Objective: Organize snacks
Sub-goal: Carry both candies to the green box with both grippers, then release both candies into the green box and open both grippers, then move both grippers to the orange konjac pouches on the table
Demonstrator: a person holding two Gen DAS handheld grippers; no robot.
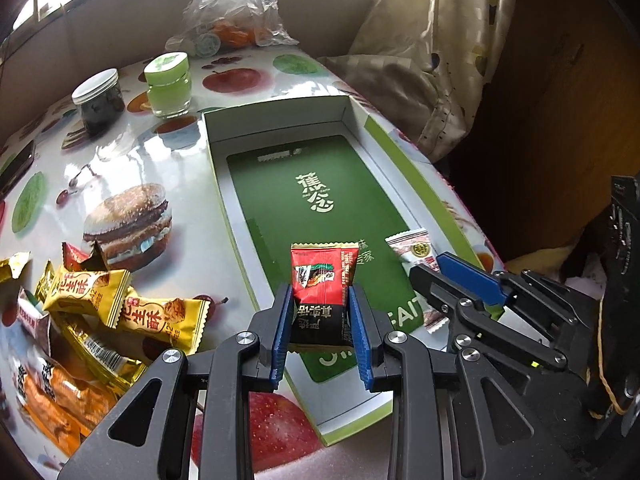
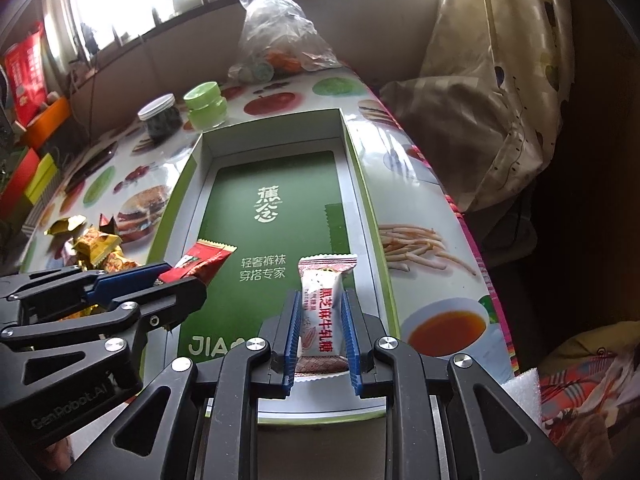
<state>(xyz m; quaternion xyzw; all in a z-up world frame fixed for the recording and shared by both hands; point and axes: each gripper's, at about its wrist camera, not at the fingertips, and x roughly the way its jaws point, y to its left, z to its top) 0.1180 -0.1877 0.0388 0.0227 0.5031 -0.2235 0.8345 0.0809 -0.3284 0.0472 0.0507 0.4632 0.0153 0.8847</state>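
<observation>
Two views, one table (image 1: 168,184): both show the green-floored box (image 1: 320,200). Only the left wrist view shows the full yellow snack pile (image 1: 104,300); only the right shows printed fries (image 2: 416,248). Left tool (image 1: 322,312) grips a red-black packet (image 1: 322,284), right tool (image 2: 322,332) a white-pink candy (image 2: 322,312), both over the box.

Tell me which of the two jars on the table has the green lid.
The clear glass jar with pale green contents; the dark-filled jar beside it has a white lid.
</observation>
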